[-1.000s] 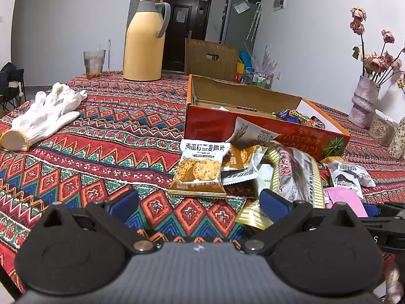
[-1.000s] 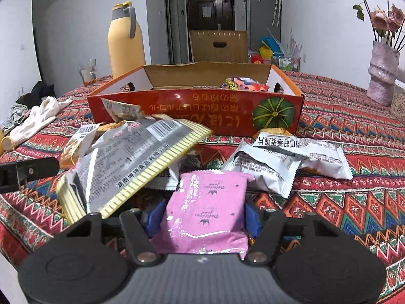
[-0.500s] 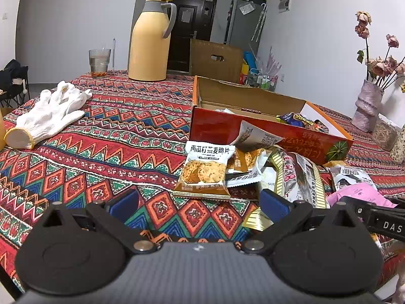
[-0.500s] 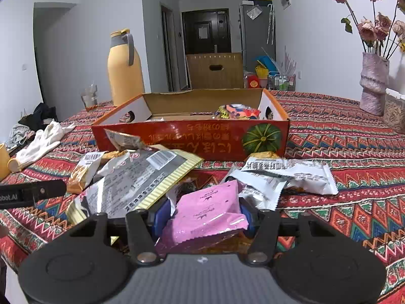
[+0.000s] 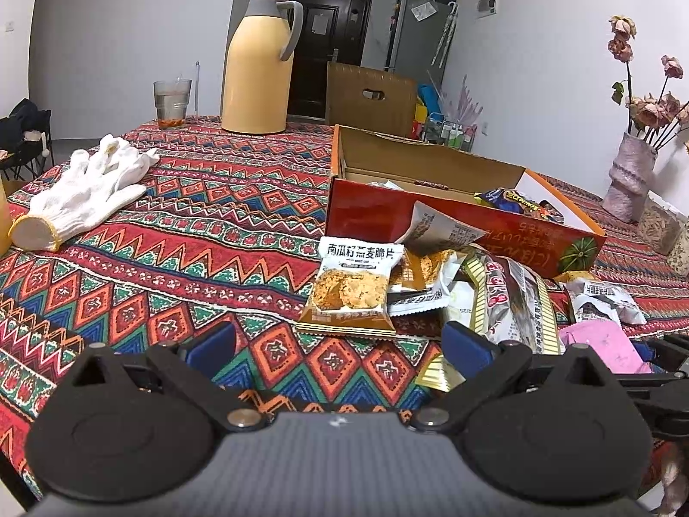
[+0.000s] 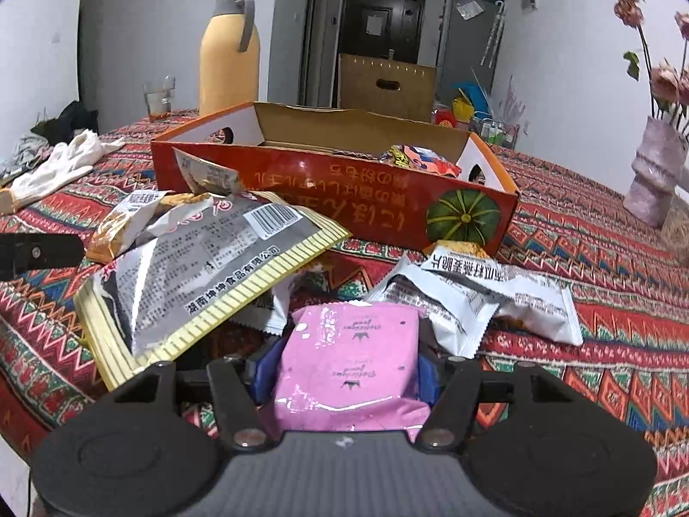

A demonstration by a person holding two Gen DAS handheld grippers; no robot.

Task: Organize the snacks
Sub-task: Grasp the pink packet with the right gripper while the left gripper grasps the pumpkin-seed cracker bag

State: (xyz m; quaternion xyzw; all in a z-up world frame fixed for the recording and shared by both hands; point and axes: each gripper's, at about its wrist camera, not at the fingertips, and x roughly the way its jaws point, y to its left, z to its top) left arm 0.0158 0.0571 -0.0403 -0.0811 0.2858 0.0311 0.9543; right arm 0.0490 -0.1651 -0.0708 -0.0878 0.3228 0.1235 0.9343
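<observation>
A red cardboard box (image 6: pixel 387 202) stands open on the patterned tablecloth, with a few snacks inside; it also shows in the left wrist view (image 5: pixel 370 215). Loose snack packets lie in front of it: an oat-crisp packet (image 5: pixel 351 291), a large grey and yellow bag (image 6: pixel 206 271), white packets (image 6: pixel 486 297). My right gripper (image 6: pixel 344 366) is shut on a pink packet (image 6: pixel 349 362) and holds it above the table, in front of the box. The pink packet also shows in the left wrist view (image 5: pixel 603 344). My left gripper (image 5: pixel 336 344) is open and empty, low over the cloth before the oat-crisp packet.
A yellow thermos (image 5: pixel 258 69) and a glass (image 5: pixel 171 97) stand at the far side. White gloves (image 5: pixel 82 189) lie at the left. A vase of dried flowers (image 6: pixel 654 172) stands at the right. A brown carton (image 6: pixel 385 84) is behind the table.
My right gripper has lifted the pink packet off the table and tilted it up. My left gripper has drawn back a little and stays open.
</observation>
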